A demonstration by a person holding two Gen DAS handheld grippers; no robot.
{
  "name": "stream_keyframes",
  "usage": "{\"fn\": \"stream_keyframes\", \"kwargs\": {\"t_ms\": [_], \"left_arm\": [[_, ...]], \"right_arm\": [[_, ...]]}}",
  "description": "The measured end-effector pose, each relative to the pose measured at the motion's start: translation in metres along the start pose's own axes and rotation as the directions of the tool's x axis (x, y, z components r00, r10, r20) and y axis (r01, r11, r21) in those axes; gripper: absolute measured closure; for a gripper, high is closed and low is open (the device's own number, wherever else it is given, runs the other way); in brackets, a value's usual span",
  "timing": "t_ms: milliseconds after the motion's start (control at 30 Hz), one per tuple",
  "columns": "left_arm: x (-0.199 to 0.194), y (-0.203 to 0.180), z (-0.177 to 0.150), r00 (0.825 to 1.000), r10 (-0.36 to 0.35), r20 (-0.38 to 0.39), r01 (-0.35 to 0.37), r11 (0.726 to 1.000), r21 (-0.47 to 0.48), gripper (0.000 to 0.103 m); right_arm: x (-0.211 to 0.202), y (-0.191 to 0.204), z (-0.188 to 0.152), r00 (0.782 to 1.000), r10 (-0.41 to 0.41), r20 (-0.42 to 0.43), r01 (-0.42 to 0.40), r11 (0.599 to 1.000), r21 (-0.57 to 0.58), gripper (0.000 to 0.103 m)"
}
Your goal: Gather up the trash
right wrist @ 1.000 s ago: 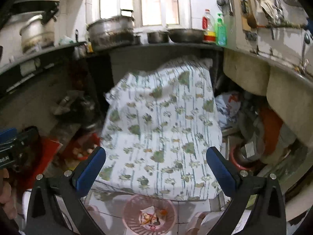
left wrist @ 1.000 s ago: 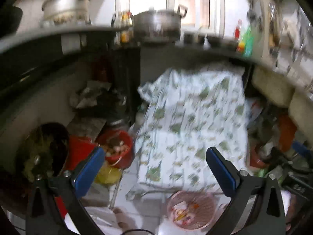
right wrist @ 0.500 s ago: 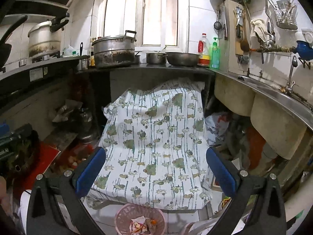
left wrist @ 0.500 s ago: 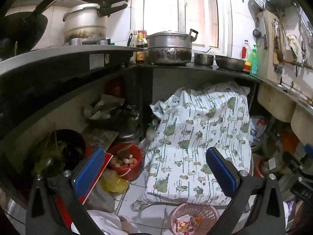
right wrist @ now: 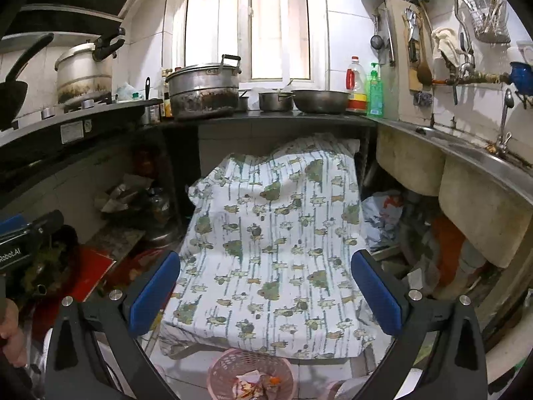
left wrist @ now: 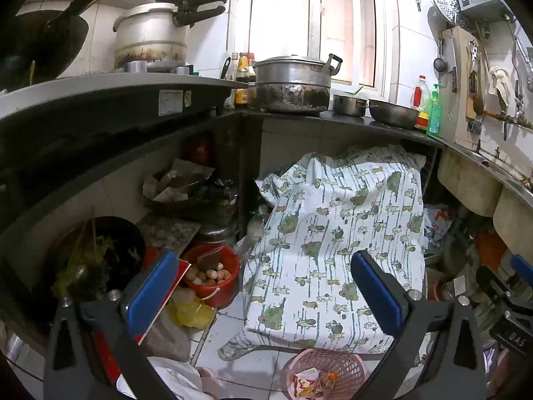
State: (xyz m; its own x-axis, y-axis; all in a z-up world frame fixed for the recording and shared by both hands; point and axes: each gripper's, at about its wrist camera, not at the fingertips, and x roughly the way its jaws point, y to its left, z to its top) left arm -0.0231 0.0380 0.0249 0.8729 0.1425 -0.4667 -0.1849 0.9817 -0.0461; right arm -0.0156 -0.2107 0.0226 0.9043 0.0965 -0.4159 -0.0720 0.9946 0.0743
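Observation:
A pink mesh trash basket [left wrist: 328,371] stands on the white tile floor at the bottom of the left wrist view, with crumpled wrappers [left wrist: 313,385] inside. It also shows in the right wrist view [right wrist: 250,375]. My left gripper [left wrist: 265,291] is open and empty, held high above the floor. My right gripper [right wrist: 265,291] is open and empty too, above a cloth-covered stand [right wrist: 269,250]. The left gripper's body [right wrist: 26,236] shows at the left edge of the right wrist view.
A dark counter [left wrist: 333,118] carries a large pot [left wrist: 293,83], small pans and bottles. Under it stand a red bucket of eggs [left wrist: 211,275], a black wok of greens [left wrist: 93,260] and a yellow bag [left wrist: 193,313]. Sinks [right wrist: 479,213] are on the right.
Both grippers have risen and tilted up: the counter, window and pots now fill more of each view, and the pink basket has slid to the bottom edge. Both stay open.

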Motion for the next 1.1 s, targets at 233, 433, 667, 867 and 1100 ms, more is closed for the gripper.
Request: {"fn": "stream_keyframes", "kwargs": {"t_ms": [233,433,667,867,1100], "left_arm": [[0.0004,-0.0005,-0.0003,1.0,0.016,0.005,-0.016,1.0,-0.001,0.0],[0.0036,-0.0008,-0.0017,0.999,0.05,0.007,-0.051,0.999,0.018,0.0],[0.0051,0.0019,-0.0025,0.998,0.06,0.0,-0.06,0.998,0.006,0.0],[0.0058,0.0024,-0.0017,0.998,0.061,0.001,-0.061,0.998,0.001,0.0],[0.006,0.0016,-0.0018,0.998,0.059,-0.001,-0.059,0.998,0.002,0.0]], "right_arm": [[-0.0021,0.0015,-0.0003,0.999,0.037,0.0,-0.037,0.999,0.012,0.0],[-0.0031,0.0029,0.0009,0.999,0.033,0.002,-0.033,0.999,0.009,0.0],[-0.0041,-0.001,0.0025,1.0,0.027,0.0,-0.027,0.999,0.023,0.0],[-0.0029,-0.0032,0.002,1.0,-0.005,0.002,0.005,1.0,0.026,0.0],[-0.0022,-0.0061,0.0019,1.0,-0.003,0.0,0.003,0.999,0.033,0.0]]}}
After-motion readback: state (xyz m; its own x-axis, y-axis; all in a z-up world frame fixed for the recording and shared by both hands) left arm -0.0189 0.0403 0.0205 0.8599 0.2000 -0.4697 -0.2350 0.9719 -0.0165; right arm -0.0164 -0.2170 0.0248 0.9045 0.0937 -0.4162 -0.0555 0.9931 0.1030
